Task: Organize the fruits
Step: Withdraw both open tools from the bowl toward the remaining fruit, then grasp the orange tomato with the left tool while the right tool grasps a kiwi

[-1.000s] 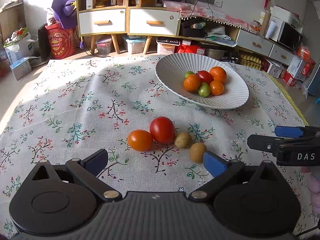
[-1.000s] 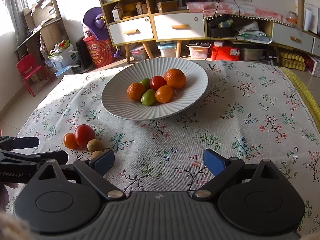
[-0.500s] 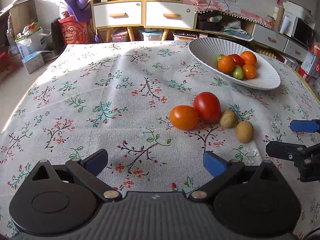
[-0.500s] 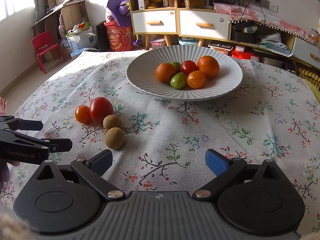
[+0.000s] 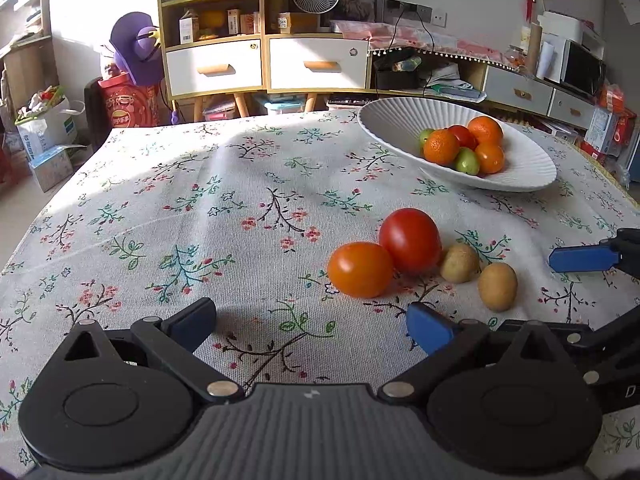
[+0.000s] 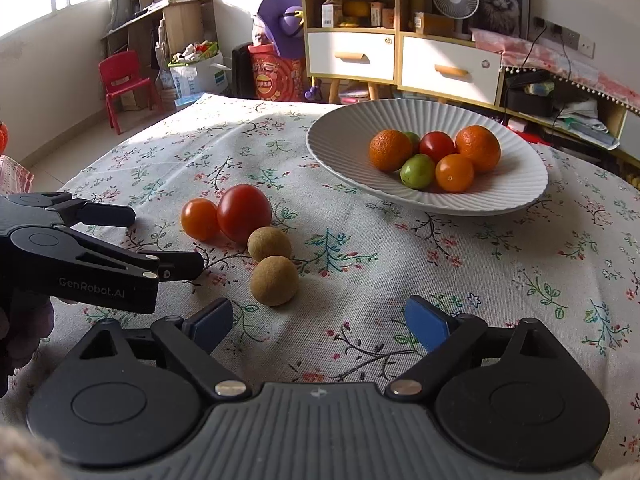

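Four loose fruits lie on the floral tablecloth: an orange tomato (image 5: 360, 269), a red tomato (image 5: 409, 239) and two brown round fruits (image 5: 460, 263) (image 5: 497, 286). They also show in the right wrist view: orange tomato (image 6: 199, 218), red tomato (image 6: 243, 212), brown fruits (image 6: 269, 243) (image 6: 274, 280). A white ribbed bowl (image 5: 520, 168) (image 6: 516, 196) holds several oranges, tomatoes and green fruits. My left gripper (image 5: 312, 326) is open and empty, low, just short of the loose fruits. My right gripper (image 6: 320, 322) is open and empty, near the closest brown fruit.
The left gripper (image 6: 160, 240) shows at the left of the right wrist view; a right gripper fingertip (image 5: 580, 258) shows at the right of the left wrist view. Shelves and drawers (image 5: 264, 64) stand beyond the table's far edge.
Both grippers have dropped lower and moved closer to the four loose fruits. Both stay open. The fruits have not moved.
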Action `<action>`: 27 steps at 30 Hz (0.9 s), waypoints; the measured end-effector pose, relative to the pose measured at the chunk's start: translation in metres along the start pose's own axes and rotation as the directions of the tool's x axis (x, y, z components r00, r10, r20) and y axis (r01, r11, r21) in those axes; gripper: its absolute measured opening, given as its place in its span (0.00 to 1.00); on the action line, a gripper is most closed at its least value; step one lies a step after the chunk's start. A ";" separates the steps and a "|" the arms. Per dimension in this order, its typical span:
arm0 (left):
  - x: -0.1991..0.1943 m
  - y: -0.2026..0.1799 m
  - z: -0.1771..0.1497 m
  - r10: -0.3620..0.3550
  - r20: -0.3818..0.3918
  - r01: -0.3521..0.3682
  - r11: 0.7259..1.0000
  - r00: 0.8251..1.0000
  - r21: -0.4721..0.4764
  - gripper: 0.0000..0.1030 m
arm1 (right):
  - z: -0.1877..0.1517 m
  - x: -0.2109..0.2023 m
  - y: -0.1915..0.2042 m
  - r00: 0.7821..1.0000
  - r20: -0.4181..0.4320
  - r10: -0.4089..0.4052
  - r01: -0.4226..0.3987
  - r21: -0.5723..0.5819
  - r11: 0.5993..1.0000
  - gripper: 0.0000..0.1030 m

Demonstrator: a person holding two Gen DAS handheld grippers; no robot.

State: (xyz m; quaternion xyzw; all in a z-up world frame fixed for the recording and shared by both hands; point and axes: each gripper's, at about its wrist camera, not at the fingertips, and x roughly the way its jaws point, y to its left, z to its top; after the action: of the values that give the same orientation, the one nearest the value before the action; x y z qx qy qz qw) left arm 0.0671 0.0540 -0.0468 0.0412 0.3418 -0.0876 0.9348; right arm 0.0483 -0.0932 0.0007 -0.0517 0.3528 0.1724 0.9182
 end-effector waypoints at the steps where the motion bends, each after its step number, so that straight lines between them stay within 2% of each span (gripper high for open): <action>1: 0.001 -0.001 0.001 -0.001 0.002 0.001 1.000 1.000 0.004 1.00 | 0.000 0.000 0.001 1.000 0.000 -0.003 0.003 -0.006 1.000 0.89; 8: 0.006 -0.005 0.006 -0.018 0.011 0.018 1.000 1.000 0.004 0.98 | 0.000 0.002 0.009 1.000 0.017 -0.020 0.021 -0.053 0.998 0.82; 13: 0.006 -0.007 0.011 -0.033 0.018 0.033 0.999 0.999 0.004 0.81 | 0.001 0.002 0.013 0.999 0.032 -0.026 0.028 -0.076 0.997 0.74; 17: 0.006 -0.009 0.013 -0.039 0.020 0.039 0.999 0.999 0.004 0.73 | 0.004 0.003 0.017 1.000 0.030 0.000 0.003 -0.097 0.995 0.61; 27: 0.005 -0.007 0.016 -0.034 0.013 0.034 0.999 0.999 -0.011 0.50 | 0.006 0.001 0.023 0.999 0.022 0.034 -0.031 -0.126 0.992 0.45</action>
State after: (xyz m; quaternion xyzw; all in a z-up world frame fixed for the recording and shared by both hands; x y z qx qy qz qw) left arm 0.0799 0.0439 -0.0376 0.0298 0.3370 -0.1017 0.9355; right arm 0.0449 -0.0703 0.0049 -0.1017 0.3310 0.2098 0.9144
